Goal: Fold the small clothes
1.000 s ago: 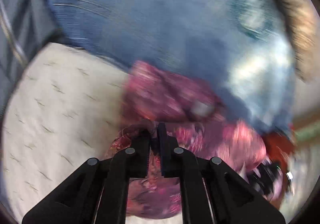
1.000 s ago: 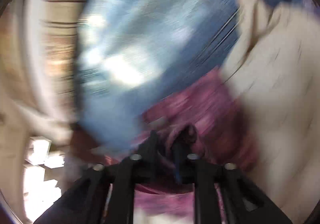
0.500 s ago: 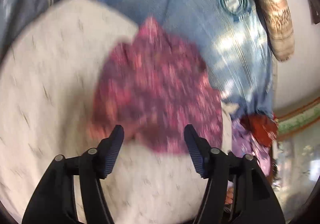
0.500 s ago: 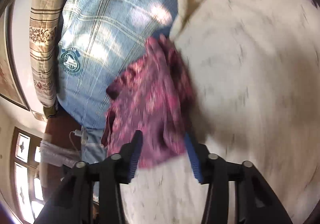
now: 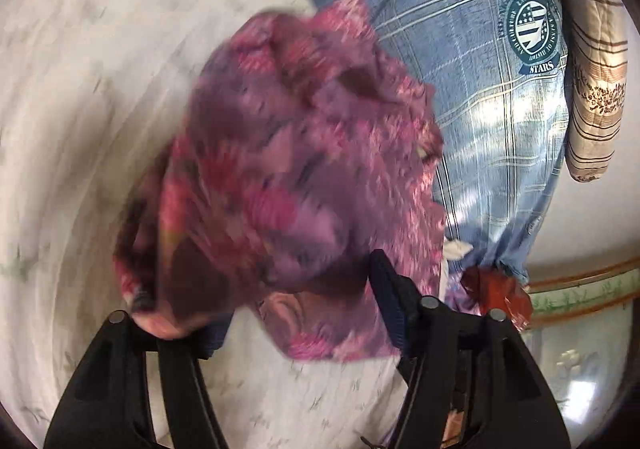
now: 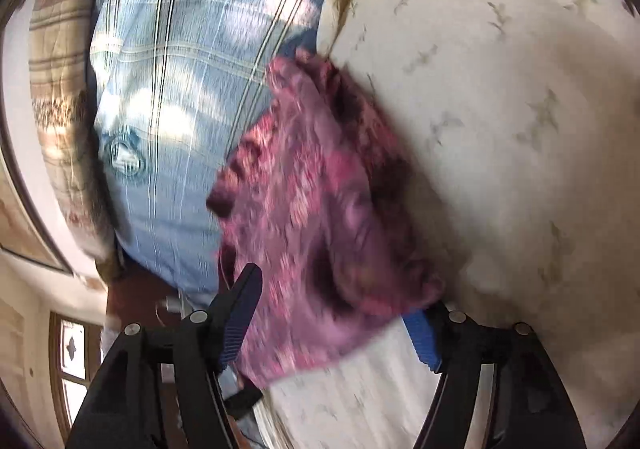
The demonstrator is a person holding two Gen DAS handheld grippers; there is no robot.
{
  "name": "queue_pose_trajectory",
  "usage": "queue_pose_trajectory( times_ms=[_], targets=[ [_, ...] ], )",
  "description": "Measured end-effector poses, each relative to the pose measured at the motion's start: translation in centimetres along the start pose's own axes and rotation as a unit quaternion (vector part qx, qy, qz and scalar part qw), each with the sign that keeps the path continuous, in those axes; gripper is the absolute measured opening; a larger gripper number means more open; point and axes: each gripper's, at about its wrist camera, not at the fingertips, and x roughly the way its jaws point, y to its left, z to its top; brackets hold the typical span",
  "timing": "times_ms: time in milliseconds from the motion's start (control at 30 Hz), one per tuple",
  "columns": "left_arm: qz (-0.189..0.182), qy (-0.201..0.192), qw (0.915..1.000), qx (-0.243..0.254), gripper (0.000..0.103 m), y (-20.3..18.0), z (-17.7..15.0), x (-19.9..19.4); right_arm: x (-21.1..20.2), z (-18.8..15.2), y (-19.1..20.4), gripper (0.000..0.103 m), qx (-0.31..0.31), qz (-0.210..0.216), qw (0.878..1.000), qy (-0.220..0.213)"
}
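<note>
A small pink and purple floral garment (image 5: 296,153) lies bunched on the cream bedspread (image 5: 80,97), its far edge against a blue plaid pillow (image 5: 472,61). My left gripper (image 5: 296,297) hangs low over the garment's near edge. Its jaws are closing, with cloth between them and draped over the left finger; the right pad (image 5: 386,297) looks clear of the cloth. In the right wrist view the same garment (image 6: 320,209) fills the space between the spread fingers of my right gripper (image 6: 334,297), which stands open. Motion blur hides the folds.
The blue plaid pillow (image 6: 180,89) carries a round badge (image 5: 530,29). A beige striped cushion (image 5: 592,61) lies beyond it. Something red (image 5: 500,289) sits at the pillow's near corner. Beyond the bed are a window (image 6: 76,369) and a wall.
A second ago both grippers were shut on the lifted garment. They opened and it dropped onto the bedspread. Both grippers have since sunk closer, their jaws now around its near edge.
</note>
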Motion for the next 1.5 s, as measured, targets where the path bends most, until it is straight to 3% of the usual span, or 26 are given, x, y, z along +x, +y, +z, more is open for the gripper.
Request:
queue_pose_trajectory(
  times_ms=[33,67,233,433,500,567,667,767,833,900,933,1000,1067,1133,1200,1367,1500],
  targets=[
    [0.010,-0.009,0.9998,0.011,0.033,-0.6,0.3,-0.2,0.6,0.3,0.5,0.008,-0.011,0.000,1.000,0.002],
    [0.018,-0.013,0.9994,0.025,0.014,-1.5,0.6,-0.3,1.1,0.7,1.1,0.010,-0.022,0.002,1.000,0.014],
    [0.052,-0.079,0.9901,0.104,0.010,-5.6,-1.2,-5.0,-3.9,0.1,4.6,0.008,-0.083,0.073,0.994,-0.005],
    [0.032,-0.058,0.9912,0.115,0.010,-4.7,-7.4,-9.7,-12.3,-4.5,2.8,0.008,-0.100,0.111,0.989,0.017],
    [0.029,-0.033,0.9943,0.097,0.010,-2.5,-9.6,-10.1,-14.3,-6.0,0.1,0.008,-0.077,0.096,0.992,0.016],
    [0.047,-0.012,0.9953,0.084,0.011,-0.5,-10.7,-9.5,-14.7,-6.9,-4.0,0.008,-0.052,0.027,0.998,0.023],
    [0.052,0.029,0.9964,0.060,0.011,1.6,-11.6,-8.5,-14.4,-8.1,-7.6,0.014,-0.006,-0.015,0.999,0.046],
    [0.046,0.020,0.9957,0.078,0.011,1.3,-11.8,-10.4,-15.3,-8.4,-7.6,0.021,-0.015,-0.029,0.999,0.038],
    [0.040,0.018,0.9943,0.097,0.017,1.1,-11.9,-11.9,-17.3,-7.8,-6.4,0.028,-0.050,-0.064,0.997,0.009],
    [0.046,0.003,0.9924,0.114,0.030,0.8,-11.9,-13.8,-19.1,-7.1,-5.5,0.032,-0.072,-0.080,0.994,-0.024],
    [0.052,-0.007,0.9908,0.125,0.035,0.6,-11.6,-14.6,-19.8,-6.5,-4.8,0.037,-0.082,-0.079,0.993,-0.034],
    [0.063,-0.029,0.9877,0.140,0.057,-0.1,-10.3,-15.6,-19.7,-5.2,-3.0,0.044,-0.102,-0.081,0.991,-0.045],
    [0.067,-0.044,0.9850,0.152,0.067,-1.1,-8.3,-15.5,-18.7,-4.1,-1.3,0.051,-0.122,-0.079,0.988,-0.043],
    [0.086,-0.047,0.9826,0.158,0.069,-2.1,-5.9,-13.8,-16.5,-2.6,0.8,0.057,-0.145,-0.081,0.985,-0.042],
    [0.087,-0.030,0.9866,0.135,0.069,-2.2,-2.4,-11.1,-14.2,-1.0,2.4,0.058,-0.163,-0.095,0.981,-0.049],
    [0.125,-0.007,0.9876,0.094,0.069,-1.4,3.3,-5.7,-7.3,2.1,4.6,0.058,-0.204,-0.164,0.964,-0.041],
    [0.114,0.023,0.9912,0.064,0.069,-0.3,4.8,-3.2,-4.3,2.8,4.4,0.058,-0.214,-0.191,0.958,-0.025]
  ],
)
